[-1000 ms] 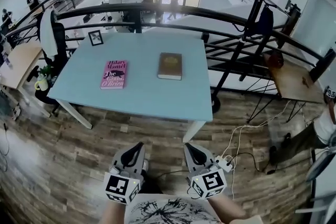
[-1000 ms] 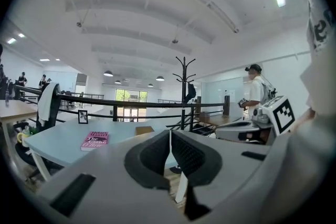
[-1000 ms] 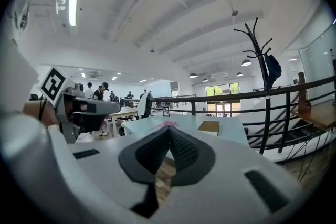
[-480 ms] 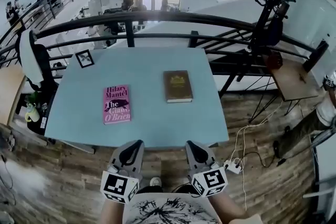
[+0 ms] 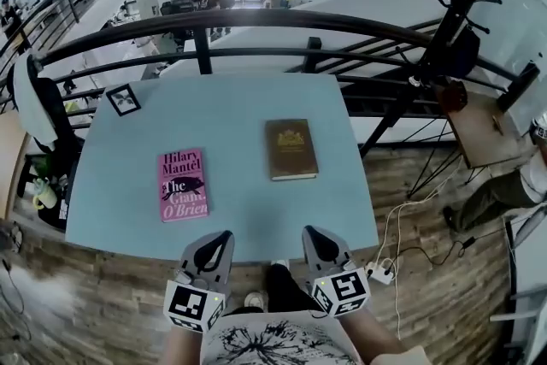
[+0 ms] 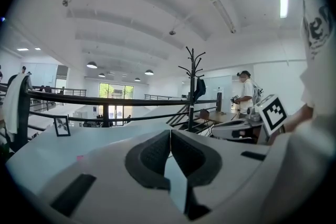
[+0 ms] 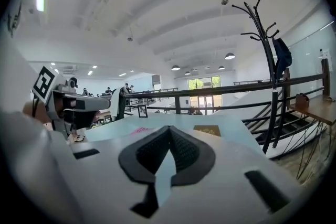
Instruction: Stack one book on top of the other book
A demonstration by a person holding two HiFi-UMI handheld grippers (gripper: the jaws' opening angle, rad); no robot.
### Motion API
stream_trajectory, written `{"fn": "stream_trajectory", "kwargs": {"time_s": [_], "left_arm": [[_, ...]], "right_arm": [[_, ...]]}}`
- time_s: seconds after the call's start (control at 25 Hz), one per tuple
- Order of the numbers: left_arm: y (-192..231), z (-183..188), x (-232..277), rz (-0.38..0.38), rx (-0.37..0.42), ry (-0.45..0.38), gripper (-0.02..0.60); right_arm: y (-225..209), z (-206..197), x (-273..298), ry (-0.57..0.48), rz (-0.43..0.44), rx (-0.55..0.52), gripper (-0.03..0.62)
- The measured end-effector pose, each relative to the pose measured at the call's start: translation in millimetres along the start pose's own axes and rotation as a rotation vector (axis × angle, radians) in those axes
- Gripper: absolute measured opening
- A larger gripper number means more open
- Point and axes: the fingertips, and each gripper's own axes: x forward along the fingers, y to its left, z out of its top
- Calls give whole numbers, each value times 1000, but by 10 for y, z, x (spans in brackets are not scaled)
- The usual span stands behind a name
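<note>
Nearer now lie rectangular pink book (image 5: 183,185), brown book (image 5: 291,149).

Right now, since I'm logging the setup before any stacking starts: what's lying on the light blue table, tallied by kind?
Books: 2 (pink book, brown book)
Picture frames: 1 (picture frame)
Total: 3

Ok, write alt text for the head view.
A pink book and a brown book lie apart on a blue table, pink to the left. The left gripper and right gripper, both shut and empty, hover at its near edge. A picture frame sits near the far left corner.
</note>
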Motion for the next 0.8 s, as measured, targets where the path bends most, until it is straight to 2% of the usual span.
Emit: {"fn": "stream_trajectory", "kwargs": {"time_s": [0.16,0.48,0.68,0.8], "left_arm": [[178,28,527,10,-18,-17,12],[346,191,1607,32,0,-14,12],[474,8,2064,42,-24,8,9],[554,-161,2290,44,-31,34,9]], "right_arm": [[-407,80,429,13,22,10,-8],[-1268,211,1203,60,69,16,-8],[-1540,75,1638,168,158,27,-8],[-1717,-121,1901,247,173,34,-6]]}}
